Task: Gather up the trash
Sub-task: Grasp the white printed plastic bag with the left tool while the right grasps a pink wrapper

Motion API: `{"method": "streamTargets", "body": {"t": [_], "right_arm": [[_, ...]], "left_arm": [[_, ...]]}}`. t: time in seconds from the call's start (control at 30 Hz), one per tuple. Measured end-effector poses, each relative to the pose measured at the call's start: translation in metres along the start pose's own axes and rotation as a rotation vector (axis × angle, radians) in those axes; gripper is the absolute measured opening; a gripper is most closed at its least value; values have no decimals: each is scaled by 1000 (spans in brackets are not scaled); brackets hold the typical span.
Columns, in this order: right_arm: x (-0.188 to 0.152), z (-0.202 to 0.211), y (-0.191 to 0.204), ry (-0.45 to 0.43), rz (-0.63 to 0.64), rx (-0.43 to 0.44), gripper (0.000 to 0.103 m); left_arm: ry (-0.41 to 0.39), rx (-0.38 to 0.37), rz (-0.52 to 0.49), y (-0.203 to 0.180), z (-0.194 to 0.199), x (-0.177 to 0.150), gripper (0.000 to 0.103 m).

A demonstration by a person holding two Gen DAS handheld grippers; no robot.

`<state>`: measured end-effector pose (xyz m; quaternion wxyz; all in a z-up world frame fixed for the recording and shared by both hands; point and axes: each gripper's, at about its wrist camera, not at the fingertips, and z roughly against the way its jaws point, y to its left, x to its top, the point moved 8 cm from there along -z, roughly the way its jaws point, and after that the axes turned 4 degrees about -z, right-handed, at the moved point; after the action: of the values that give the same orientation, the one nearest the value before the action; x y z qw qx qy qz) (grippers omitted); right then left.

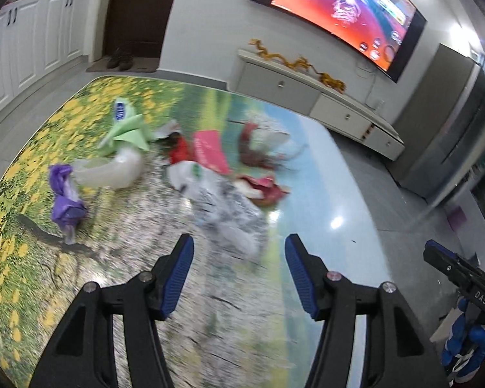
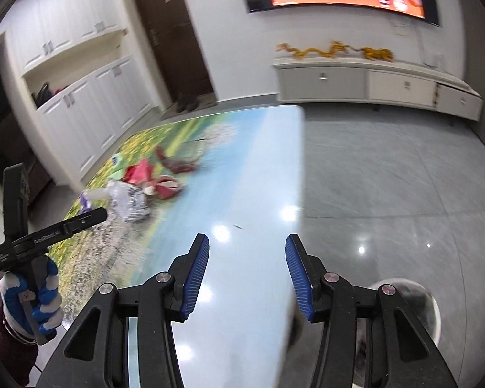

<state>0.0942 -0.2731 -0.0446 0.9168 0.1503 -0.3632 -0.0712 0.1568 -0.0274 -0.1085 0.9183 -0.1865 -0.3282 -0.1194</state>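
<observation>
Trash lies in one loose cluster on the glossy landscape-printed worktop (image 1: 323, 168), toward its far left part, well in from the right edge. Countable pieces, motion blur allowing: one crumpled purple wrapper (image 1: 66, 200), one translucent white plastic container (image 1: 113, 169), one pale green folded paper (image 1: 127, 131), one flat pink-red packet (image 1: 210, 153), one white printed plastic bag (image 1: 216, 200), one red crumpled wrapper (image 1: 265, 187). Further scraps too blurred to count. Left hand-held gripper (image 1: 239, 278): jaws apart, nothing between, over the near worktop before the cluster. Right hand-held gripper (image 2: 247, 278): jaws apart, empty, above the near right edge. One white round bin (image 2: 414, 310) on the floor just beyond that edge.
</observation>
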Motion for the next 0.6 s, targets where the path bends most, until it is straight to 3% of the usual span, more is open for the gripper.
{"method": "streamTargets", "body": {"t": [0.37, 0.6], "right_arm": [[39, -111, 100, 75, 161, 133, 60], [50, -161, 123, 105, 203, 147, 67]], "left_arm": [[61, 8, 18, 20, -50, 13, 57], [61, -3, 10, 28, -62, 13, 56]]}}
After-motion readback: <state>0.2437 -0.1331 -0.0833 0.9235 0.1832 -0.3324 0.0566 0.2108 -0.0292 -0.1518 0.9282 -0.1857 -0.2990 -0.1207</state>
